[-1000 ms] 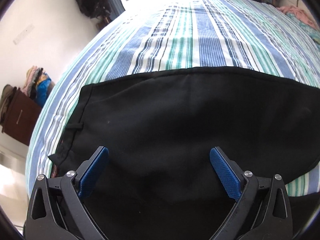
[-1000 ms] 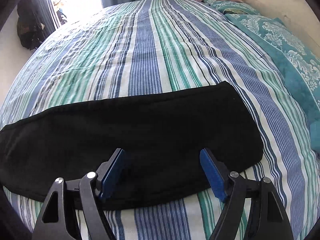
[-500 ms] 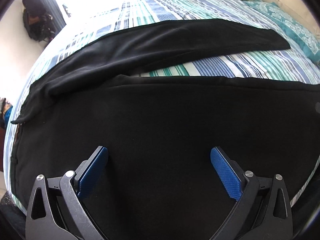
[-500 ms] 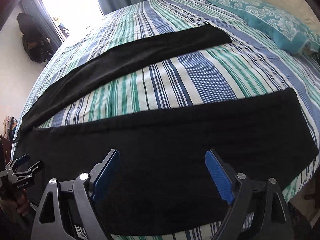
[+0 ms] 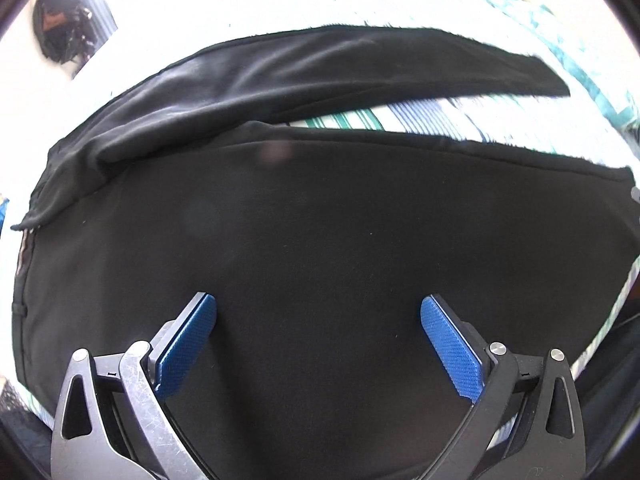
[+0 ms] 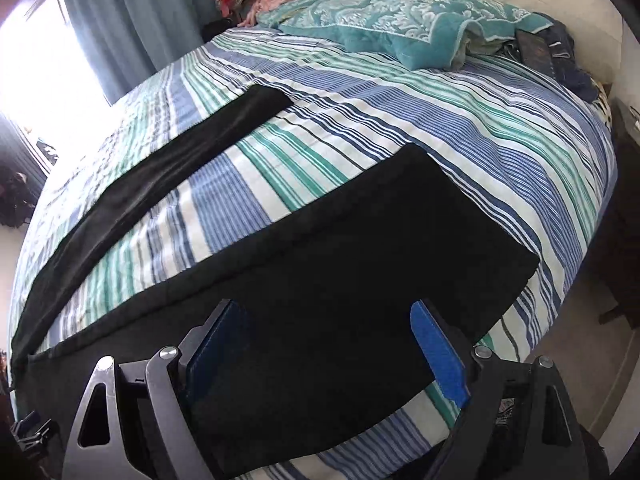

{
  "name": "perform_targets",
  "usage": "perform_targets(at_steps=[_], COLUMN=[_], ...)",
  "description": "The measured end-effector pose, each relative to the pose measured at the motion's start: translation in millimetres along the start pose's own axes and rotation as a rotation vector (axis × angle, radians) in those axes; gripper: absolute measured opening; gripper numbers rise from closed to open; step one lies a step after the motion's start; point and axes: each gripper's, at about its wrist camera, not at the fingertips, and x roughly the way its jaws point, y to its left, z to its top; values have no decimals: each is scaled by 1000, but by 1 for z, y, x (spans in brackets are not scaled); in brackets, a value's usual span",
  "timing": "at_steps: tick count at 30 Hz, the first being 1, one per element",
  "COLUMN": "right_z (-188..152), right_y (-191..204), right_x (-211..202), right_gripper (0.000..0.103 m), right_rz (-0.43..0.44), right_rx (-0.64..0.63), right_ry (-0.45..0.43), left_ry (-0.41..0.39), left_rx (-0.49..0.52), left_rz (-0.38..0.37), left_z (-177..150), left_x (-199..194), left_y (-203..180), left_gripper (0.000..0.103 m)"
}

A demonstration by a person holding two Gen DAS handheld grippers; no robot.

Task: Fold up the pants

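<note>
While both grippers hang over the striped bedsheet (image 6: 460,128), black pants (image 6: 340,280) lie spread on it with legs apart.

Left wrist view: the sheet is washed out by glare, a dark bag (image 5: 64,36) sits upper left, and the pants (image 5: 320,220) fill the centre, waist at the left edge, both legs running rightward; the left gripper (image 5: 319,344) has its blue pads wide, nothing between them. Right wrist view: curtains upper left, a teal blanket (image 6: 400,20) at top, the legs stretching from lower left toward upper right; the right gripper (image 6: 336,356) is spread wide, empty.
</note>
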Motion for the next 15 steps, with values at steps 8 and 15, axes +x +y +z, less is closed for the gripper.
perform_targets(at_steps=[8,15], right_z=[-45,-109], right_y=[116,201], right_x=[-26,-34], right_gripper=[87,87], right_rz=[249,379], right_rx=[-406,-717], right_ry=[-7,53], left_ry=[-45,-48], left_rx=[-197,-378], left_rz=[72,106], left_z=[-23,-53], left_x=[-19,-27], left_y=[79,142], left_gripper=[102,102])
